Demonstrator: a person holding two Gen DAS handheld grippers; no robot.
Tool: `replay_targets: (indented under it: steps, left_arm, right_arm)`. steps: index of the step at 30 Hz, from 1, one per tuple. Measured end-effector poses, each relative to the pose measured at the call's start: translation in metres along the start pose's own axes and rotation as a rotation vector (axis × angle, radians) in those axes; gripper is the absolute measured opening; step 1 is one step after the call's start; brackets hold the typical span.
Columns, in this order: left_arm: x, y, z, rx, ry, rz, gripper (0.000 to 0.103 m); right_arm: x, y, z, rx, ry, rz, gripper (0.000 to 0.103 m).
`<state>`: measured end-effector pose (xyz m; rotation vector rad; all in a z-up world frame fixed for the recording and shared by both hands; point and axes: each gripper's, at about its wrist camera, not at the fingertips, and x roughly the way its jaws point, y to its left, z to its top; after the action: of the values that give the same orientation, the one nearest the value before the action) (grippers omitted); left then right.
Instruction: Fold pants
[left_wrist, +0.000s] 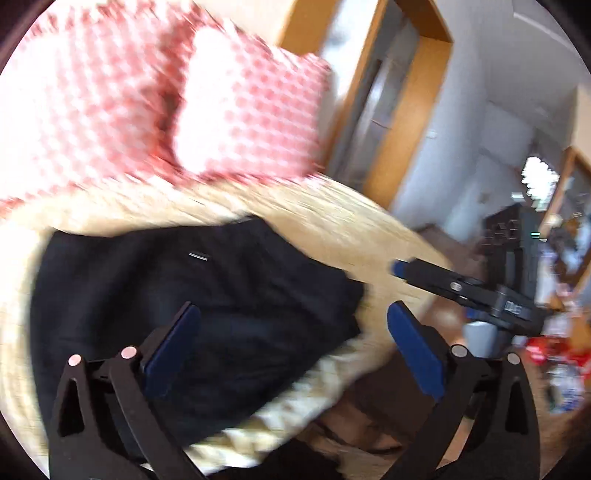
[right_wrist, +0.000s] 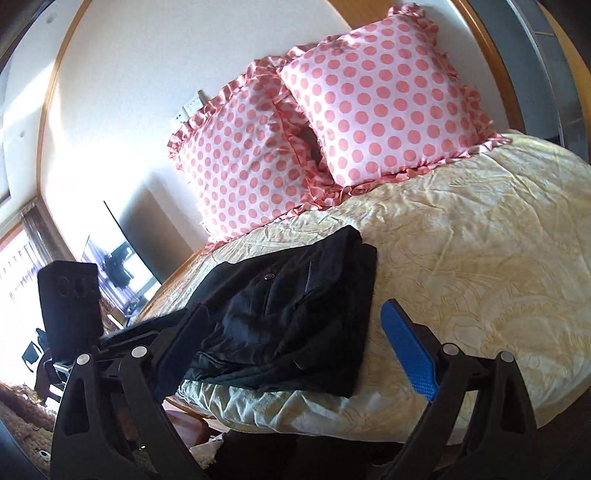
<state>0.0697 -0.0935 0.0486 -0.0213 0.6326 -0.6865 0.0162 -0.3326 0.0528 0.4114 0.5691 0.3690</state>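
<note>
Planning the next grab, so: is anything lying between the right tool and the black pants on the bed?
Nothing visible does. The right tool is open, and the black pants lie folded on the cream bedspread right ahead. The polka-dot pillows sit well behind them.

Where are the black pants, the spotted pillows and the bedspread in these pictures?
black pants (right_wrist: 291, 317): right wrist view, middle of the folded pile.
spotted pillows (right_wrist: 388, 99): right wrist view, face of the nearer pillow.
bedspread (right_wrist: 480, 266): right wrist view, bare cream fabric beside the pants.
</note>
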Motion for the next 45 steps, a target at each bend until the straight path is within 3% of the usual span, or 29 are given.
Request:
replay_targets:
  steps: [2,4,5,9,13,16,24,28,31,33,37,41,43,45]
  left_arm:
    - [-0.006,0.014,-0.001,0.019,-0.014,0.195,0.101]
    - [-0.008,0.028,-0.006,0.015,-0.008,0.325,0.101]
    - [-0.010,0.033,-0.008,0.008,0.001,0.356,0.101]
    - [-0.007,0.053,-0.018,-0.032,0.046,0.381,0.101]
    - [-0.004,0.062,-0.031,-0.048,0.106,0.395,0.101]
    - [0.003,0.067,-0.038,-0.066,0.148,0.381,0.101]
    - [0.004,0.075,-0.046,-0.091,0.178,0.346,0.101]
    - [-0.012,0.082,-0.029,-0.099,0.106,0.340,0.101]
    - [-0.011,0.100,-0.010,-0.140,0.082,0.347,0.101]
    - [-0.004,0.111,0.003,-0.151,0.077,0.339,0.101]
    - [0.022,0.136,0.028,-0.175,0.131,0.329,0.101]
    - [0.053,0.163,0.041,-0.278,0.192,0.228,0.101]
    - [0.070,0.178,0.040,-0.327,0.231,0.233,0.101]
    - [0.085,0.196,0.035,-0.381,0.271,0.246,0.101]
  right_arm:
    - [0.017,0.014,0.000,-0.065,0.038,-0.037,0.087]
    - [0.031,0.022,-0.002,-0.114,0.069,-0.068,0.079]
    - [0.039,0.025,-0.001,-0.137,0.083,-0.097,0.076]
    - [0.058,0.018,-0.002,-0.129,0.134,-0.160,0.072]
    - [0.066,0.009,-0.011,-0.155,0.196,-0.269,0.026]
    - [0.056,0.000,-0.020,-0.095,0.210,-0.228,0.019]
    - [0.044,0.013,-0.027,-0.116,0.214,-0.250,0.020]
    - [0.037,0.025,-0.006,-0.152,0.146,-0.220,0.058]
    - [0.051,0.042,0.011,-0.214,0.136,-0.207,0.058]
    - [0.069,0.053,0.021,-0.220,0.156,-0.146,0.058]
    - [0.115,0.062,0.032,-0.177,0.238,-0.093,0.058]
    - [0.146,0.055,0.029,-0.126,0.318,-0.139,0.058]
    - [0.156,0.040,0.020,-0.083,0.370,-0.192,0.058]
    - [0.158,0.025,0.014,-0.023,0.375,-0.155,0.058]
